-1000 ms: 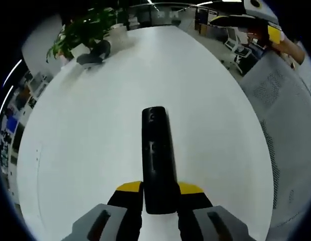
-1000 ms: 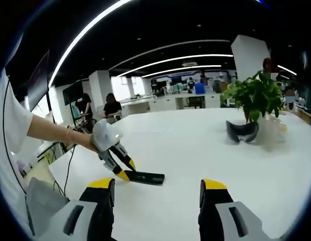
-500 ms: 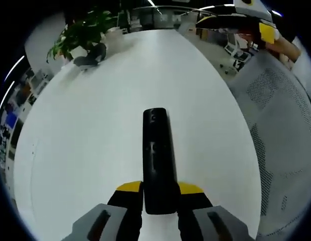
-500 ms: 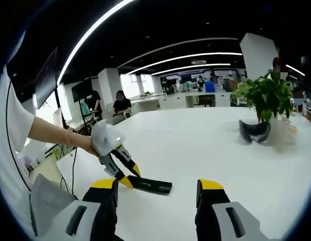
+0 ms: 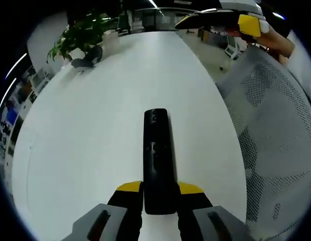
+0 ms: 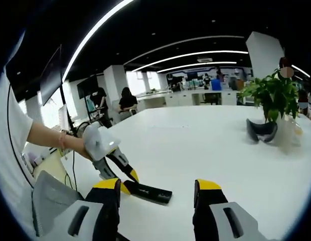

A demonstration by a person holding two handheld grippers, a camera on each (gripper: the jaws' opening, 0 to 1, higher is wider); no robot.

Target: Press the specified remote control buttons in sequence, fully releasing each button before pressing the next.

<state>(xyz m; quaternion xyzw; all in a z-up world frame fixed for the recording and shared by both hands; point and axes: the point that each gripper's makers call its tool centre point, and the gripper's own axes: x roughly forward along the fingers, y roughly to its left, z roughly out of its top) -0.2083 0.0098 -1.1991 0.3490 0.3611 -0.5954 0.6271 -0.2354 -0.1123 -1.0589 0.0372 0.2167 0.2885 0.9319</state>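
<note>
An open-plan office. In the right gripper view, long ceiling light strips [image 6: 195,52] run overhead, with desks and seated people [image 6: 127,98] at ten o'clock. A potted plant [image 6: 273,95] stands on the white table [image 6: 195,140] at three o'clock.

The bench [image 5: 95,130] has a smooth white top with a soft sheen that catches the ceiling lights. The remote control [image 5: 158,160] looks like black plastic, slightly glossy along its face. The left claw [image 5: 159,193] appears to be matt grey plastic with yellow-tipped black jaws, as does the right claw [image 6: 156,188]. A chair back [image 5: 276,145] shows grey woven mesh.
</note>
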